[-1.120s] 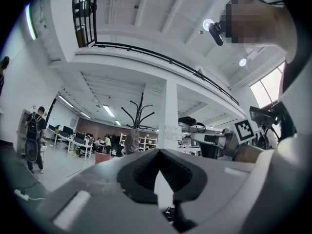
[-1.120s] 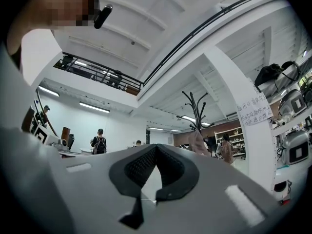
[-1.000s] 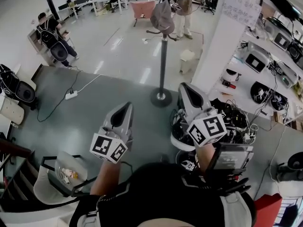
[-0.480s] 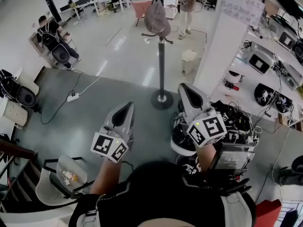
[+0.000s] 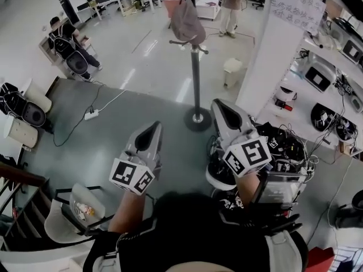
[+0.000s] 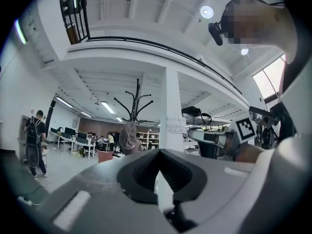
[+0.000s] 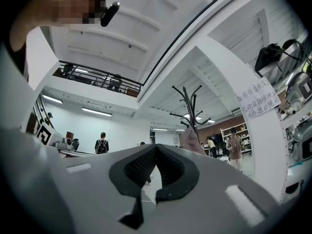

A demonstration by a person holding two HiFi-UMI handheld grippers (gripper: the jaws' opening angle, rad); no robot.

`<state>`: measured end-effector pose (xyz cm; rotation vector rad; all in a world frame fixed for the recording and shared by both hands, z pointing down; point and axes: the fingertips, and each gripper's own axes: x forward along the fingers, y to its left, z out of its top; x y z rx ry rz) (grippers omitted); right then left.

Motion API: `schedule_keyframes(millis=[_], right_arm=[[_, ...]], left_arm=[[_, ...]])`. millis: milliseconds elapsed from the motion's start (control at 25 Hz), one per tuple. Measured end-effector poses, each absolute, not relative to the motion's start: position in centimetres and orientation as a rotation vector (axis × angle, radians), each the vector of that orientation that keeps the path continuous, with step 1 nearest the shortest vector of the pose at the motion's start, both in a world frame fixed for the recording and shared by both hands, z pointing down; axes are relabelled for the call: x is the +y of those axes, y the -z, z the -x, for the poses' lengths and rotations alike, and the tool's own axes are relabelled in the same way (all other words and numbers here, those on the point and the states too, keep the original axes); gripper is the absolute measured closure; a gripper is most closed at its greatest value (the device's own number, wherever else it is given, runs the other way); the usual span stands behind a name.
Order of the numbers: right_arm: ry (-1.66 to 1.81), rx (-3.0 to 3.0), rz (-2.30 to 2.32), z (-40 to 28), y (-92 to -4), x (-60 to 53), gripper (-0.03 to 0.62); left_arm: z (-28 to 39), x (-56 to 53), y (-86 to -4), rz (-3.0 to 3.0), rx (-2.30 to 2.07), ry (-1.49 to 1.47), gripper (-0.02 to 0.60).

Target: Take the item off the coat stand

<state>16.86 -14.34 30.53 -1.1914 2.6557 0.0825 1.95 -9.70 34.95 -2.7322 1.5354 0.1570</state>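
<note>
A dark coat stand (image 5: 195, 72) rises from a round base (image 5: 198, 119) on the floor ahead. A grey-brown cap (image 5: 187, 22) hangs from one of its upper hooks. Both grippers are held side by side, well short of the stand and pointing at it. My left gripper (image 5: 152, 128) is shut with nothing in it. My right gripper (image 5: 222, 105) is likewise shut and empty. In the left gripper view the cap (image 6: 128, 136) hangs just above the closed jaws. In the right gripper view the cap (image 7: 191, 140) hangs under the stand's hooks (image 7: 189, 104).
A white pillar with a paper notice (image 5: 295, 7) stands right of the stand, with a small white bin (image 5: 232, 71) beside it. Shelves of equipment (image 5: 317, 78) line the right. A cart of cables (image 5: 272, 146) sits under my right gripper. A person with a backpack (image 5: 63, 38) is far left.
The stand and cap sit slightly lower and nearer in the head view. Both grippers keep their places and stay shut.
</note>
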Motion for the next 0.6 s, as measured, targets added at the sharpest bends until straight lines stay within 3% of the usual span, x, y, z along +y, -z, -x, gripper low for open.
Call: schedule_keyframes(millis=[600], right_arm=[[-0.120, 2.659, 1.240, -12.0, -30.1, -18.9, 0.585]], left_arm=[[2.8, -14.6, -34.7, 2.763, 1.493, -0.219, 0.572]])
